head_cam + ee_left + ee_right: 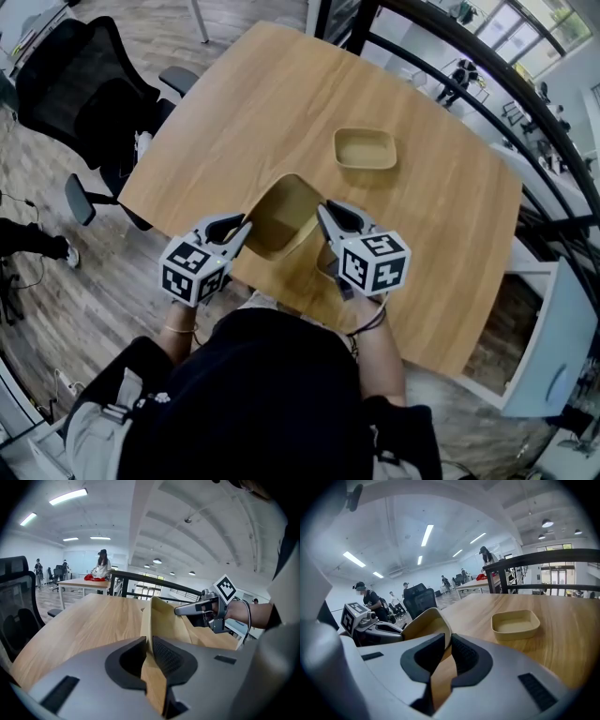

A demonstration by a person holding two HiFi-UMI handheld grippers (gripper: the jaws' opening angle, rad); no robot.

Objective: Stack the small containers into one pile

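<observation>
Left gripper (244, 228) pinching one wall of tub (281, 216), right gripper (324, 210) pinching opposite wall. Tub off table (234, 103), tilted. Second tub (365, 149) upright, well apart. I'd level tub, centre over second tub, lower straight, both grips even.

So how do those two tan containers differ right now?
The near container is clamped by the left gripper and right gripper; the far container is untouched. The near one tilts steeply; the far one sits flat on the table. Both are tan, open and round-cornered.
</observation>
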